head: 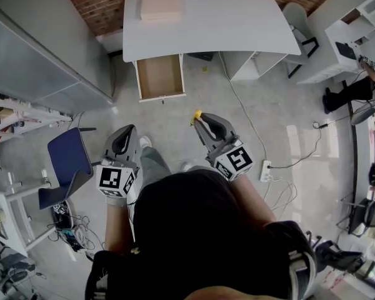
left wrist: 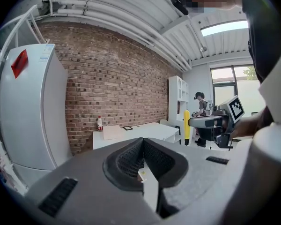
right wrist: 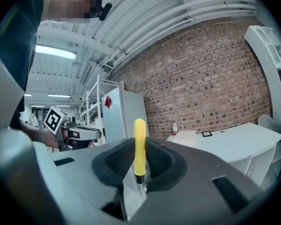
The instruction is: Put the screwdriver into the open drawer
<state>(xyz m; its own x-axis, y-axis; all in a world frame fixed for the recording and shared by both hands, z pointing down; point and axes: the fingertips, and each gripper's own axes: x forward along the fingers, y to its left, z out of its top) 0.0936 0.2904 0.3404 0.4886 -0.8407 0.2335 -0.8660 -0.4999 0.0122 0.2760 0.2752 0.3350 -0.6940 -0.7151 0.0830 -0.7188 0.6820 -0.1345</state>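
Screwdriver (right wrist: 139, 144) stands upright, clamped in the right gripper (head: 199, 122), at centre of the head view. Left gripper (left wrist: 141, 144) is closed on nothing. Carrying step, I judge: next comes travel forward to the drawer (head: 159, 77), upper centre, then release.

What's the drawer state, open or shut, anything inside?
Open, apparently empty: the drawer is pulled out from under the desk, its bare wooden bottom showing in the head view.
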